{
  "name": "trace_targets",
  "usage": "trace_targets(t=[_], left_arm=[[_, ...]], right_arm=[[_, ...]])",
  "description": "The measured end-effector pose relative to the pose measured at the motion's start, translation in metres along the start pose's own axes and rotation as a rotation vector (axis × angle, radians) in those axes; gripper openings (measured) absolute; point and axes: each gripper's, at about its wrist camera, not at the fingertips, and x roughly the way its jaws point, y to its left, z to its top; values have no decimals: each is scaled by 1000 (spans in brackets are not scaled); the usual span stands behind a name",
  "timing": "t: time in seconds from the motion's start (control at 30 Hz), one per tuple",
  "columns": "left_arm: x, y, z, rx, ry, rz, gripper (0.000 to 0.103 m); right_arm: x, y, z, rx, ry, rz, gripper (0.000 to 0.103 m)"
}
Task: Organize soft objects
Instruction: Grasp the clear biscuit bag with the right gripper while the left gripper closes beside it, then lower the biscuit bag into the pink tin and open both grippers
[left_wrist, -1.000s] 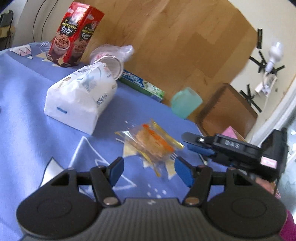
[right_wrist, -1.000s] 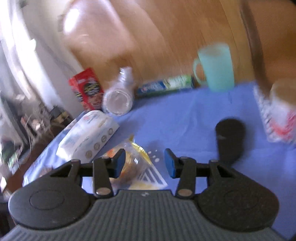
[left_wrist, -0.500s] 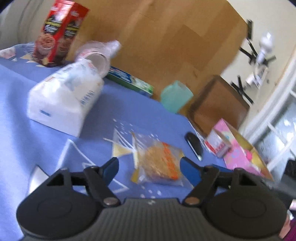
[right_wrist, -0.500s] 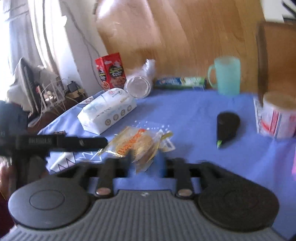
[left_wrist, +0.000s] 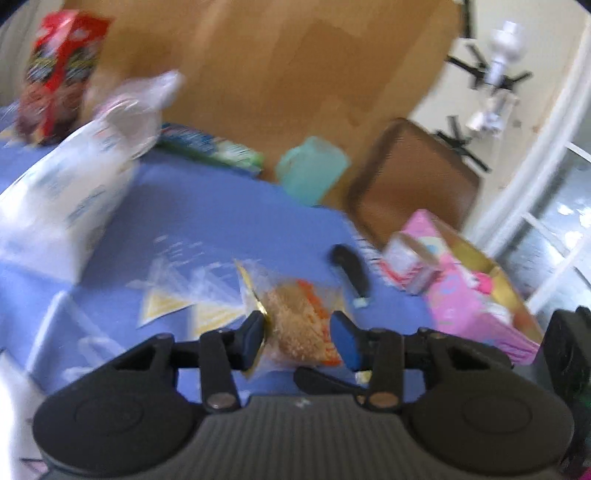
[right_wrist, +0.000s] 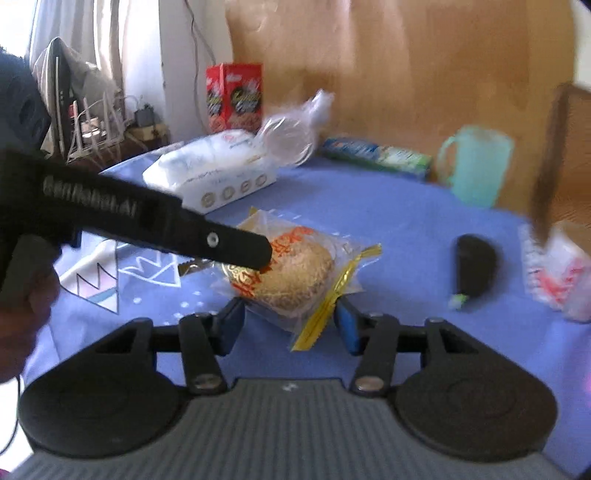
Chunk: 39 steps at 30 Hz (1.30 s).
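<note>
Right wrist view: the bagged bun (right_wrist: 291, 269) lies flat on the blue tablecloth (right_wrist: 388, 221), well in front of the white soft pack (right_wrist: 214, 170) and to the left of the small black object (right_wrist: 474, 266).

Gripper state:
- Right gripper (right_wrist: 288, 325): jaws apart, just been closing. The near end of the bag and its gold seal strip sit between the pads, which do not yet press on it.
- Left gripper (left_wrist: 299, 338): jaws just drawn in and, by appearance, clamped on the bag across the bun.

Hazards:
- Both tools are at one packet. Opposed pulls would probably tear the thin film.
- Further closing of the right jaws on the bun itself would likely crush it.
- A grip on loose film or the seal strip alone may slip on lifting.

Change from a second ago: the bag then lay ahead of the left jaws, outside them. It now sits between them. In the right wrist view the left tool has moved in from the side and now overlaps the bag.
</note>
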Motion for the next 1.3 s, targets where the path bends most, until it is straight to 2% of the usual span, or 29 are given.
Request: trace_targets(t=[0.13, 0.33, 0.43, 0.5, 0.53, 0.57, 0.6, 0.63, 0.67, 0.7, 0.8, 0.9, 1.3], left_arm=[[14, -55, 12, 114, -17, -62, 40], [55, -159, 32, 301, -12, -213, 40], [81, -212, 32, 374, -17, -271, 43], [99, -236, 32, 396, -19, -285, 54], [109, -247, 30, 409, -23, -275, 68], [115, -255, 27, 419, -34, -252, 71], [120, -259, 24, 425, -35, -230, 71], [125, -261, 22, 419, -22, -213, 71], [129, -260, 21, 404, -5, -206, 70], [130, -256, 19, 388, 9, -204, 70], [125, -237, 13, 378, 24, -168, 70], [125, -226, 10, 353, 55, -147, 70], [85, -216, -11, 390, 112, -17, 72]], right_arm=[[-37, -13, -6, -13, -86, -122, 51], [-105, -71, -14, 81, -211, -335, 51], [-134, -100, -19, 105, -245, -441, 51], [-149, -124, -22, 130, -245, -509, 51], [-152, -134, -23, 136, -240, -546, 51], [-154, -147, -25, 132, -235, -606, 51], [-153, -158, -27, 125, -232, -675, 52], [-152, -171, -31, 125, -220, -772, 57], [-149, -183, -33, 138, -194, -832, 58], [-151, -196, -37, 169, -177, -852, 57], [-168, -211, -54, 275, -212, -824, 57], [-179, -206, -64, 312, -241, -819, 57], [-199, -168, -60, 567, -360, -678, 57]])
